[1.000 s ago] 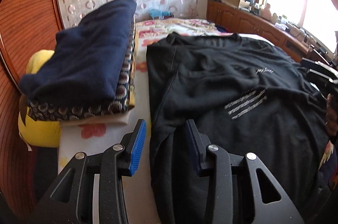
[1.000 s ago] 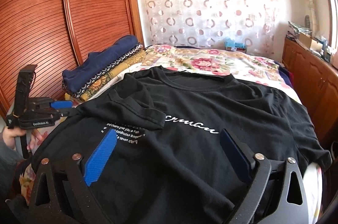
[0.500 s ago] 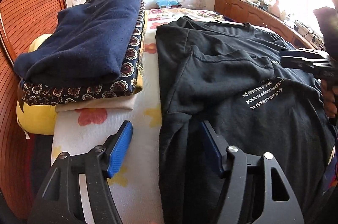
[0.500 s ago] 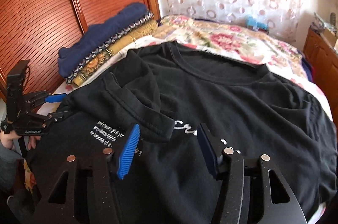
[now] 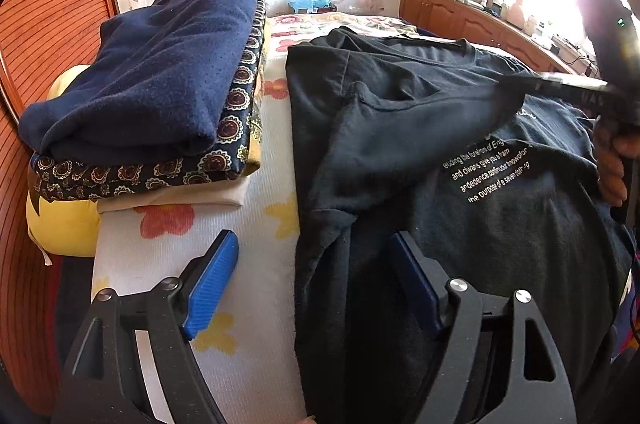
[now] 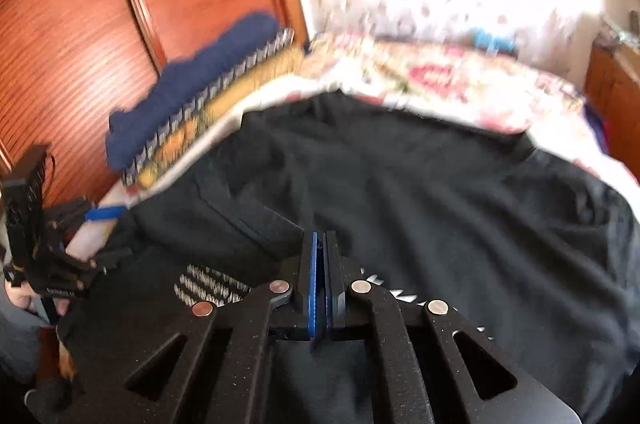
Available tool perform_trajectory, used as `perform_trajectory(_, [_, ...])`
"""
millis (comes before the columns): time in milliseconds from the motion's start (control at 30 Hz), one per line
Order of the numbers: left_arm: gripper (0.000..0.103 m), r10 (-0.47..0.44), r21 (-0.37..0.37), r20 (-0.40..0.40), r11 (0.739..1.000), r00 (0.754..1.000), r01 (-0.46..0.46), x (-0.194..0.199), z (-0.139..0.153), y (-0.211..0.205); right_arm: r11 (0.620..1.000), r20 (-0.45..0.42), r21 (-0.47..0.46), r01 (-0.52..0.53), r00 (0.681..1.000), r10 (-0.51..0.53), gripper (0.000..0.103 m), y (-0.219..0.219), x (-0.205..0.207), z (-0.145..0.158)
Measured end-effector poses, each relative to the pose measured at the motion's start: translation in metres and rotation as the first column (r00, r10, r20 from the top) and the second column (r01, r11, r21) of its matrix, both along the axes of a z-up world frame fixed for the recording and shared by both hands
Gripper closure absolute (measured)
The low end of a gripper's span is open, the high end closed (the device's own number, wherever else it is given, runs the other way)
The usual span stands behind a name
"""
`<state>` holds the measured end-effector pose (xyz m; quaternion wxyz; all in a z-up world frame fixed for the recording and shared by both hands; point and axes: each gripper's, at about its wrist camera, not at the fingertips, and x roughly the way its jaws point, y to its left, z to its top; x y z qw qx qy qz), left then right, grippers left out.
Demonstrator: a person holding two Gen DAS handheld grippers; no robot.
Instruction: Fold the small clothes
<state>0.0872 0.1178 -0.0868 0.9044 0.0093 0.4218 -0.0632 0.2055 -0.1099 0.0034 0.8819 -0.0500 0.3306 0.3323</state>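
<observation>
A black T-shirt [image 5: 420,128] with white print lies spread on the bed, its left sleeve folded in over the chest; it also shows in the right wrist view [image 6: 440,192]. My left gripper [image 5: 316,276] is open low over the shirt's left edge, one blue pad over the sheet, the other over the cloth. My right gripper [image 6: 320,244] has its blue pads pressed together at the tip of the folded sleeve [image 6: 256,220]; whether cloth sits between them I cannot tell. It shows blurred in the left wrist view [image 5: 560,84].
A stack of folded clothes, navy on top [image 5: 160,72], sits on the bed's left side beside the wooden wardrobe [image 6: 100,24]. A yellow cushion [image 5: 60,224] lies under the stack. The floral bedsheet [image 5: 240,216] shows left of the shirt. Cabinets [image 5: 460,16] stand far right.
My right gripper closed from wide open to shut while moving down toward the folded sleeve. My left gripper opened wider and lowered toward the shirt's left edge.
</observation>
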Motion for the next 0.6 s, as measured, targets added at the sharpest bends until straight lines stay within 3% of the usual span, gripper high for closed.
perform_trajectory(100, [0.024, 0.000, 0.001, 0.000, 1.000, 1.000, 0.000, 0.000, 0.000, 0.000, 0.999, 0.058, 0.010, 0.037, 0.998, -0.037, 0.101, -0.013, -0.003, 0.009])
perform_trajectory(200, [0.023, -0.002, 0.001, 0.000, 1.000, 1.000, 0.002, 0.000, 0.000, 0.000, 0.999, 0.048, -0.009, 0.050, 0.998, -0.049, 0.100, -0.019, -0.004, 0.003])
perform_trajectory(333, [0.023, -0.009, 0.004, -0.002, 1.000, 1.000, 0.009, -0.001, 0.000, 0.000, 0.998, 0.026, -0.033, 0.059, 0.998, -0.058, 0.088, -0.029, -0.009, -0.009])
perform_trajectory(467, [0.023, -0.009, -0.006, -0.024, 1.000, 1.000, 0.009, -0.004, 0.002, 0.003, 0.994, 0.015, -0.058, 0.092, 0.996, -0.091, 0.062, -0.049, -0.024, -0.009])
perform_trajectory(600, [0.023, -0.013, -0.029, 0.000, 1.000, 1.000, 0.013, -0.013, 0.014, 0.001, 0.980, 0.024, -0.145, 0.137, 0.991, -0.135, 0.059, -0.075, -0.035, -0.019])
